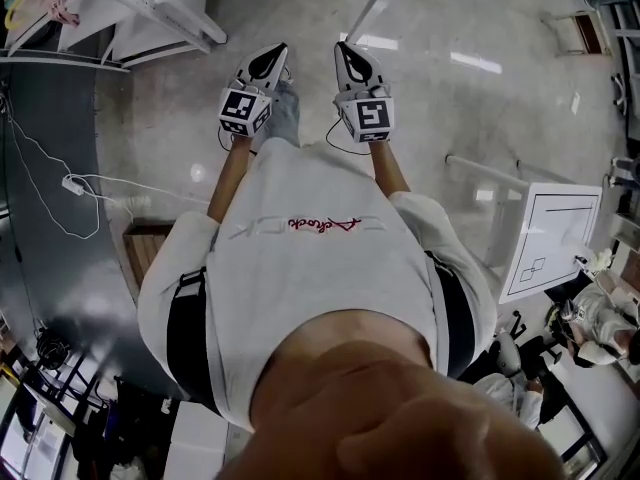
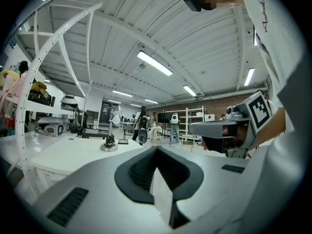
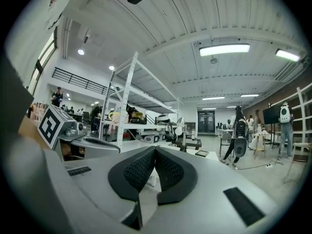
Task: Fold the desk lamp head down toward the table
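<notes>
Left tongs [image 1: 275,56] and right tongs [image 1: 347,52] are both pressed together, empty, with the lamp [image 2: 110,139] on the desk [image 2: 68,156] ahead.

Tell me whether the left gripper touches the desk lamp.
Apart. In the left gripper view the lamp stands on the table well beyond the left gripper, whose jaws are shut and empty.

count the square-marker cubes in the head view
2. One marker cube sits on the left gripper, at the picture's left. The other sits on the right gripper, beside it. Both show fully, and none seems hidden.
</notes>
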Demonstrator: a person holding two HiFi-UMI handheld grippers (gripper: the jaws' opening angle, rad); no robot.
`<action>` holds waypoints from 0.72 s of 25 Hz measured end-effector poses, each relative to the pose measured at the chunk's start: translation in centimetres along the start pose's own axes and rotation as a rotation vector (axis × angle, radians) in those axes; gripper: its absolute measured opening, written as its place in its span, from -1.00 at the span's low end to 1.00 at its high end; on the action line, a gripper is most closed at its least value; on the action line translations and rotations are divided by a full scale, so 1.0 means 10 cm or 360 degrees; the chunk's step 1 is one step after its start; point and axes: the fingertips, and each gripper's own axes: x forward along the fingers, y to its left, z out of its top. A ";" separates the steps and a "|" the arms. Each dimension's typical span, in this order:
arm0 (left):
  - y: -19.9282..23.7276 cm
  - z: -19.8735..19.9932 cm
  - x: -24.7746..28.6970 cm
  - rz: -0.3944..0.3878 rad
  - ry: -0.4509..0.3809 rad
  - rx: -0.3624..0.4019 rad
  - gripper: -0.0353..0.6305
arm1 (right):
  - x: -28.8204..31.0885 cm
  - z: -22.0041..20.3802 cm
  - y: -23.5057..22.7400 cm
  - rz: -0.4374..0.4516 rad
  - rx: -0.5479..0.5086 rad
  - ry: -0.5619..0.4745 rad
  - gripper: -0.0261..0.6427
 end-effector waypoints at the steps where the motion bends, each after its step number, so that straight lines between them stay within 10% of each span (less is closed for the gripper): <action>1: 0.06 -0.01 0.07 -0.0001 0.0001 -0.0002 -0.82 | 0.07 -0.01 -0.04 0.0001 -0.0003 0.0004 -0.84; 18: 1.41 0.16 1.11 -0.0018 0.0039 -0.0050 -0.82 | 1.64 -0.08 -0.68 -0.0026 0.0015 0.0102 -0.84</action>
